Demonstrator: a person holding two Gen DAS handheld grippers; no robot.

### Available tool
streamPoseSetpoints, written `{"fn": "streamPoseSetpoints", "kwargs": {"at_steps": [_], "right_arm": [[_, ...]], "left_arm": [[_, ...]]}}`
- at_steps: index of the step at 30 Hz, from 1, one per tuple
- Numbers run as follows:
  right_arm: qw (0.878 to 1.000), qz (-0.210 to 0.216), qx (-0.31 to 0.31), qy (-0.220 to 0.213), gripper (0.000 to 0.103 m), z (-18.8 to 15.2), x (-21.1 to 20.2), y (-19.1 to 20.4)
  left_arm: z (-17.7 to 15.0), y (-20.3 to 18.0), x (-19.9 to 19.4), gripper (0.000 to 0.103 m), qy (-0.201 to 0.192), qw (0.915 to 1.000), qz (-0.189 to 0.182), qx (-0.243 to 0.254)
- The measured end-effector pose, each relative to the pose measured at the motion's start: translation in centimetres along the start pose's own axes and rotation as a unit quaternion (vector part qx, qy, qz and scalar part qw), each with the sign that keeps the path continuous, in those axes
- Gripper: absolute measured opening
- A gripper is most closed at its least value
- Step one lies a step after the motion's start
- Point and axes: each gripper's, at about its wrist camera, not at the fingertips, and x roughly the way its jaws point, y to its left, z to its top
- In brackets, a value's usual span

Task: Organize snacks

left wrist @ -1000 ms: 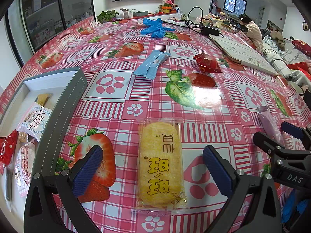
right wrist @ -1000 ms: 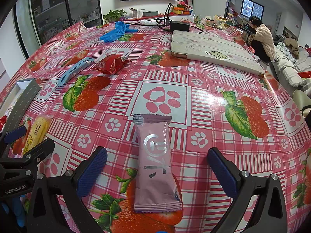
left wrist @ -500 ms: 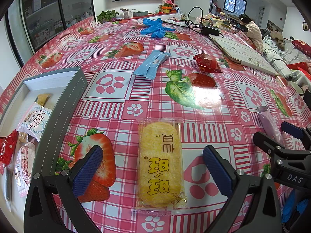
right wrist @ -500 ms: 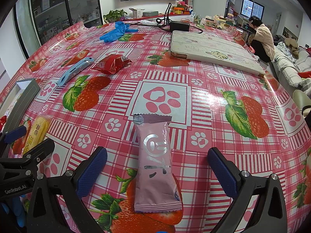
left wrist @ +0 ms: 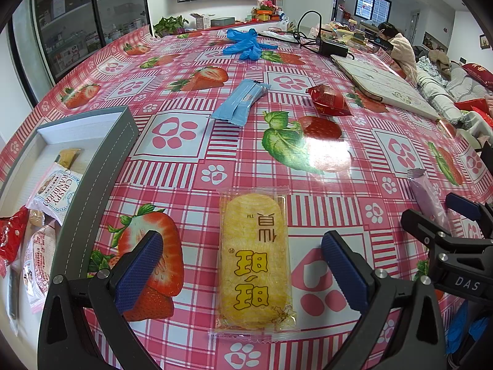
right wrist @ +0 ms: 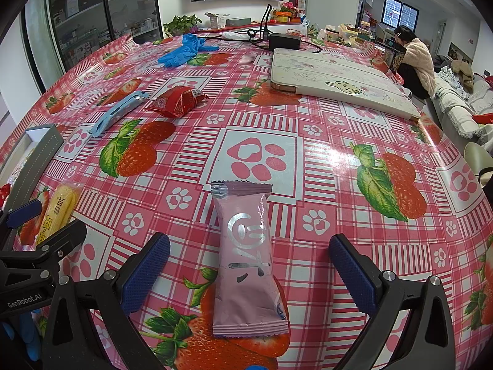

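A yellow rice-cracker packet [left wrist: 255, 262] lies flat on the strawberry tablecloth between the wide-open jaws of my left gripper [left wrist: 242, 273]. A pink snack packet [right wrist: 246, 262] lies flat between the wide-open jaws of my right gripper [right wrist: 249, 273]. Neither packet is touched. A grey box [left wrist: 86, 166] at the left holds several snack packets [left wrist: 55, 188]. The right gripper also shows at the right edge of the left wrist view [left wrist: 456, 240]. The left gripper also shows at the left edge of the right wrist view [right wrist: 40, 240].
A blue packet [left wrist: 240, 103] and a red packet [left wrist: 328, 100] lie farther back on the table. Blue gloves [left wrist: 246, 44], a black power adapter with cable [right wrist: 283, 41] and a white folded mat [right wrist: 336, 75] lie at the far side. A person [right wrist: 416, 58] sits beyond the table.
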Motion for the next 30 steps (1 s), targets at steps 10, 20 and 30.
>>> {"fn": "streamPoseSetpoints", "kwargs": {"at_steps": [10, 20, 30], "right_arm": [[0.999, 0.004, -0.008, 0.039, 0.087, 0.8, -0.2, 0.1], [0.992, 0.089, 0.060, 0.069, 0.028, 1.0, -1.4, -2.4], [0.986, 0.149, 0.043, 0.059, 0.028, 2.9, -4.1, 1.8]], "left_arm": [[-0.7, -1.0, -1.2, 0.074, 0.001, 1.0000, -0.004, 0.008], [-0.9, -0.3, -3.8, 0.039, 0.033, 0.9963, -0.079, -0.009], [1.6, 4.2, -9.3, 0.039, -0.006, 0.9978, -0.063, -0.020]]}}
